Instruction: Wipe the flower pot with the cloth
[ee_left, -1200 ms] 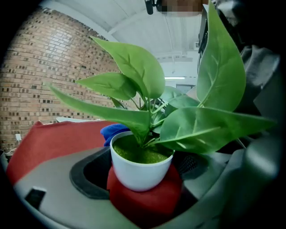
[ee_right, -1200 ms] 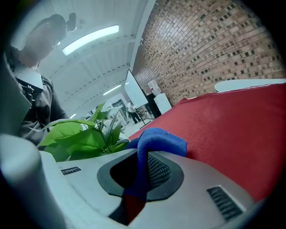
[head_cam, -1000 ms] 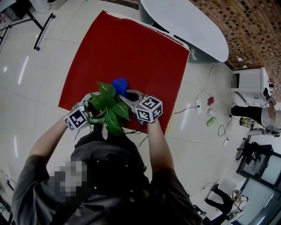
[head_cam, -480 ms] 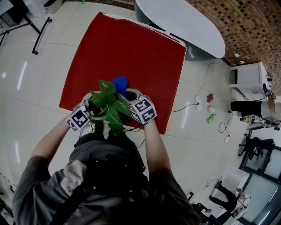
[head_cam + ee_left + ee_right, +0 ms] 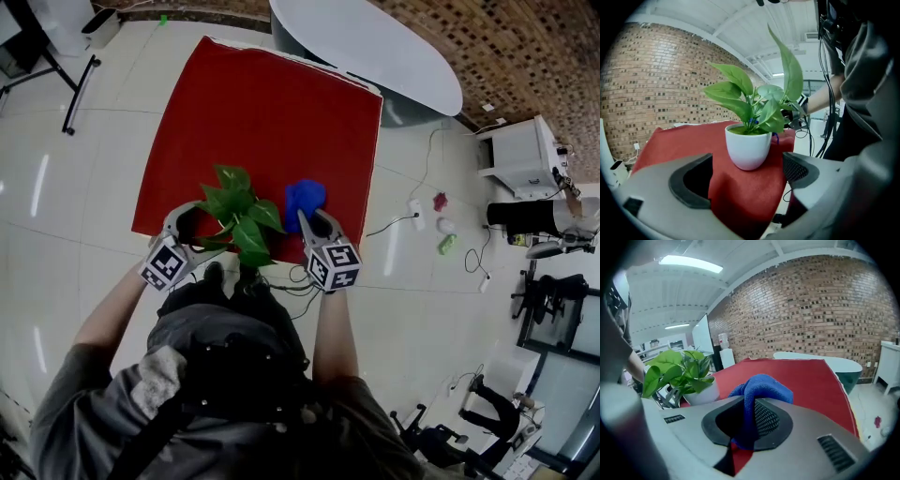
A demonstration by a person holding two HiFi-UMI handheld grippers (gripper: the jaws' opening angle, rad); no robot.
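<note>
- The left hand-held gripper (image 5: 746,183) has its jaws spread wide with nothing between them. Only the red-covered table (image 5: 272,112) shows through the gap.
- The right hand-held gripper (image 5: 749,420) has its jaws pinched on the blue cloth (image 5: 761,386). The cloth is bunched: its bulk rises above and ahead of the pads, and a short tail hangs below them. The part clamped between the pads is hidden.
- The flower pot (image 5: 747,149) is white and round. It stands upright on the table close to the edge nearest the person, long axis vertical, mouth up.
- Relative to the left hand-held gripper, the flower pot stands beyond the jaw tips, in line with the gap and clear of both pads.
- Relative to the right hand-held gripper, the flower pot stands off to the left, apart from the cloth. In the right gripper view only part of its wall shows under the leaves, and the gripper body cuts off its base.
- The plant (image 5: 239,211) rises from the pot, its leaves fanning out to all sides. In the head view the leaves cover the pot completely — neither rim nor wall can be made out there.
- In the head view the two grippers flank the plant, and the cloth lies near the right-hand leaves.
- A white oval table (image 5: 375,47) stands past the far edge of the red one.
</note>
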